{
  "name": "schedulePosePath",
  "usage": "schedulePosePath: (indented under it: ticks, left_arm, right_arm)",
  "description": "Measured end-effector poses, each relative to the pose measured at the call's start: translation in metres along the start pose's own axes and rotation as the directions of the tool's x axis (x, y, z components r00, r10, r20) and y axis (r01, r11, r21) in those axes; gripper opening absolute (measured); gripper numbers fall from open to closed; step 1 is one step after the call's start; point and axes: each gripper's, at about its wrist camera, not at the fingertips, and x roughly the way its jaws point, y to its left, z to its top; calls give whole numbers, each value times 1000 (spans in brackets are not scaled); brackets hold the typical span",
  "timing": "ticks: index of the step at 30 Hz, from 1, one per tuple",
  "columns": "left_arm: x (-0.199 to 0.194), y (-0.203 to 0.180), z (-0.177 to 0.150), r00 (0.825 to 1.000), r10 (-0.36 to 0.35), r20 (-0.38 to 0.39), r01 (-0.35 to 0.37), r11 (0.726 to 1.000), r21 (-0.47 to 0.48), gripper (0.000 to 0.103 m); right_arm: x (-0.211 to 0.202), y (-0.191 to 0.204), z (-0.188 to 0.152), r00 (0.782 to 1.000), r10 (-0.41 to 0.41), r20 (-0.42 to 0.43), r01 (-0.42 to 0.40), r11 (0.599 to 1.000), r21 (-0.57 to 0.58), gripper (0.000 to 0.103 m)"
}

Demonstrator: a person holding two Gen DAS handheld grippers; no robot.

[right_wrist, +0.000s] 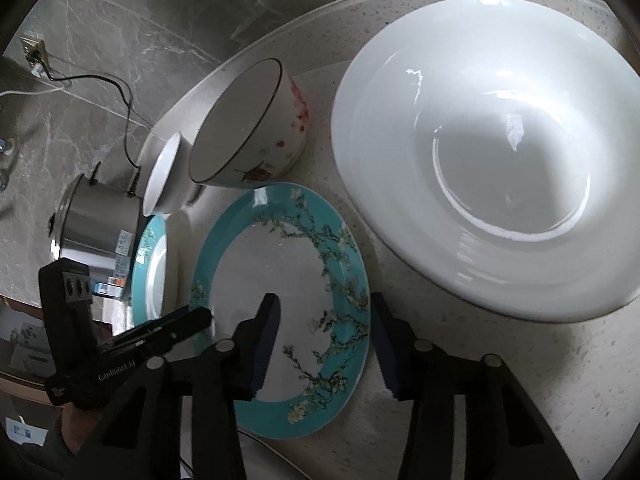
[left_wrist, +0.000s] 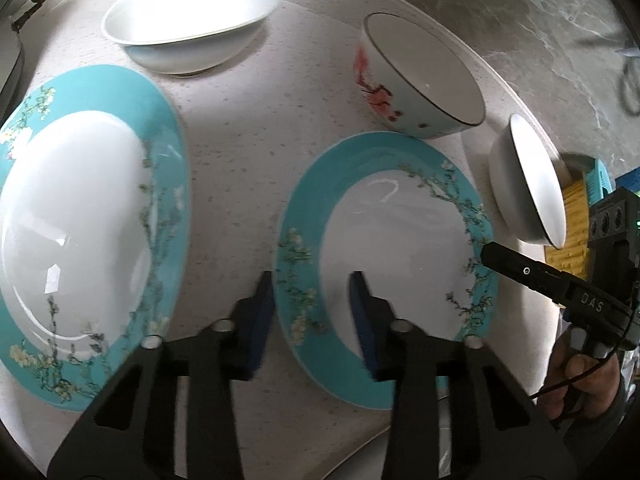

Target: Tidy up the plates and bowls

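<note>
A turquoise-rimmed floral plate (left_wrist: 400, 240) lies in front of both grippers; it also shows in the right wrist view (right_wrist: 280, 280). My left gripper (left_wrist: 314, 292) is open, its fingers astride the plate's left rim. My right gripper (right_wrist: 324, 312) is open, astride the plate's right rim. A second turquoise plate (left_wrist: 88, 232) lies at the left, also in the right wrist view (right_wrist: 150, 268). A red-flowered bowl (left_wrist: 420, 80), a small white bowl (left_wrist: 528, 192) and a wide white bowl (left_wrist: 192, 20) stand behind. The wide bowl (right_wrist: 500, 152) fills the right of the right wrist view.
The round speckled table (left_wrist: 260, 128) ends close behind the bowls (right_wrist: 248, 64). A steel pot (right_wrist: 96, 224) with a cable stands on the marble floor beyond. A yellow and blue box (left_wrist: 580, 208) sits past the table's right edge.
</note>
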Motion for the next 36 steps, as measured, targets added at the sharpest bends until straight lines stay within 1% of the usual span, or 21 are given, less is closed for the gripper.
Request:
schedulePosePath:
  ticks: [1, 4, 6, 7, 10, 19, 36]
  left_arm:
    - [0, 1, 0, 1000, 2, -2, -2, 1000, 1, 25]
    - [0, 1, -2, 1000, 22, -2, -22, 1000, 15, 24]
    - [-1, 1, -2, 999, 35, 1, -35, 999, 20, 23]
    - [-1, 1, -3, 999, 41, 3, -41, 999, 23, 21]
    - [-3, 4, -3, 999, 40, 4, -40, 999, 17, 18]
    - [-2, 3, -2, 1000, 27, -3, -27, 999, 19, 16]
    - [-18, 4, -11, 1000, 5, 14, -5, 1000, 24, 16]
  right_arm:
    - [0, 1, 1, 1000, -18, -3, 17, 1000, -3, 35]
    - [0, 2, 1, 998, -69, -9, 68, 998, -14, 23]
    - [0, 2, 1, 996, -92, -9, 92, 996, -20, 20]
    - [0, 2, 0, 995, -103, -9, 103, 994, -25, 18]
    - [2, 5, 1, 992, -124, -6, 124, 992, -33, 17]
    - [0, 6, -2, 988, -155, 11, 155, 988, -26, 17]
    - [-13, 14, -5, 987, -159, 33, 160, 987, -31, 16]
